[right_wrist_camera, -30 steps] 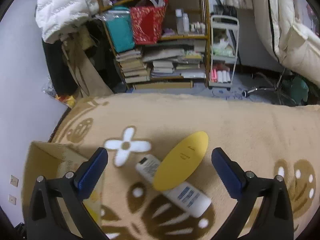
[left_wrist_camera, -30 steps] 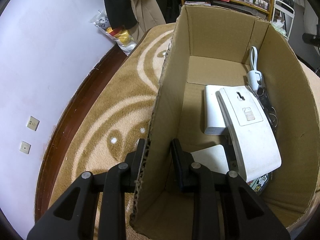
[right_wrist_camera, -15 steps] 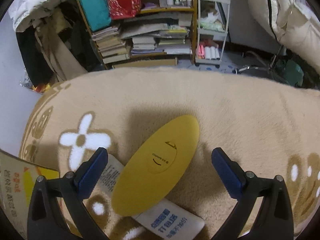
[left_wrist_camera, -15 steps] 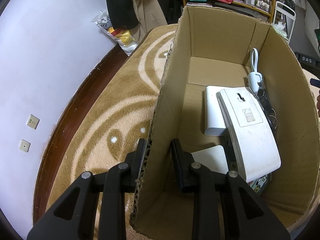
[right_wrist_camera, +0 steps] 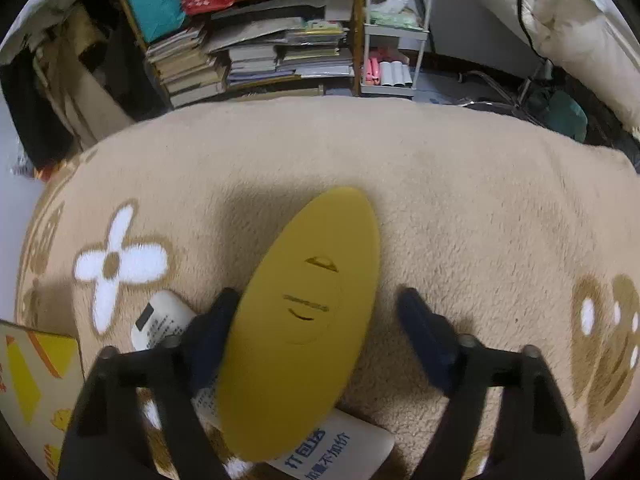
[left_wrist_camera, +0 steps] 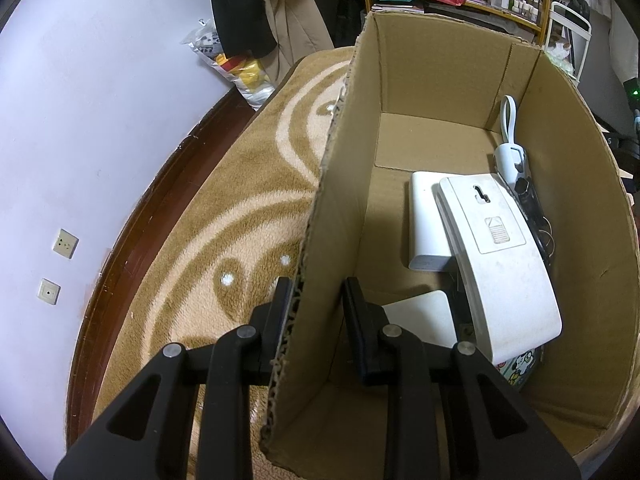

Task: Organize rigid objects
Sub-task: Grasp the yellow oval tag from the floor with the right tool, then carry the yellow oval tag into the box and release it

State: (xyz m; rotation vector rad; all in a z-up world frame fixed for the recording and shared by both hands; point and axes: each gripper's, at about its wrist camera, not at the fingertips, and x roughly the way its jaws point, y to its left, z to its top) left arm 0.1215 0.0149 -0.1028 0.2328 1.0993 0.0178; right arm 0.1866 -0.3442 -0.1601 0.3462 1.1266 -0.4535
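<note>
The left gripper [left_wrist_camera: 316, 308] has its black fingers [left_wrist_camera: 280, 304] clamped on the near wall of the open brown cardboard box [left_wrist_camera: 580, 240], which sits on a tan swirl-patterned rug [left_wrist_camera: 224, 208]. Inside lie a curved white plastic device [left_wrist_camera: 496, 256] and a white rectangular block [left_wrist_camera: 424, 220].

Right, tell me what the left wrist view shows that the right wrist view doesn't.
Only the left view: the left claw straddling the brown cardboard box's side wall, with the curved white plastic device inside. Only the right view: the open right claw around the yellow oval plastic case, which lies on a white printed tube. Both share the beige patterned fleece blanket.
</note>
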